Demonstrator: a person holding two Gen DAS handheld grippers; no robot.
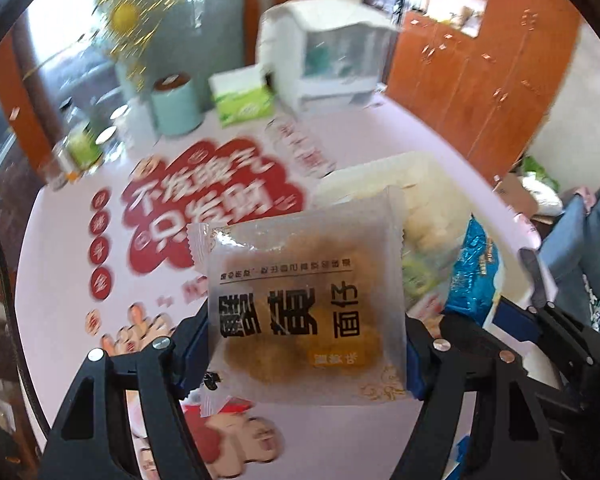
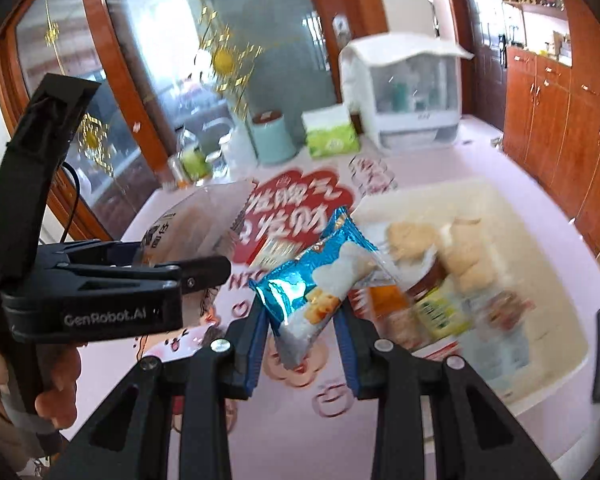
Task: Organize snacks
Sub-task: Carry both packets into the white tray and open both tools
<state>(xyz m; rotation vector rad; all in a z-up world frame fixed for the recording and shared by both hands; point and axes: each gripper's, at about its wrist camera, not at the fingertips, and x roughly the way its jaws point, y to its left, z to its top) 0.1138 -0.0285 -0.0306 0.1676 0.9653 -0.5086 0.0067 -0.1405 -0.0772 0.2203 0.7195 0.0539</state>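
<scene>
My left gripper (image 1: 306,356) is shut on a translucent snack packet (image 1: 304,300) with black Chinese lettering and a brown cake inside, held above the table. It also shows at the left of the right wrist view (image 2: 188,232), where the left gripper (image 2: 216,270) holds it. My right gripper (image 2: 302,344) is shut on a blue and white snack packet (image 2: 320,276), also lifted; that packet shows in the left wrist view (image 1: 472,276). A cream tray (image 2: 548,248) to the right holds several other snacks (image 2: 440,280).
The pink table (image 2: 440,160) has a red printed mat (image 1: 196,216). At the back stand a mint canister (image 1: 176,104), a green tissue box (image 1: 242,100), a white storage cabinet (image 1: 324,56) and jars (image 1: 80,144). Wooden cupboards (image 2: 560,120) stand right.
</scene>
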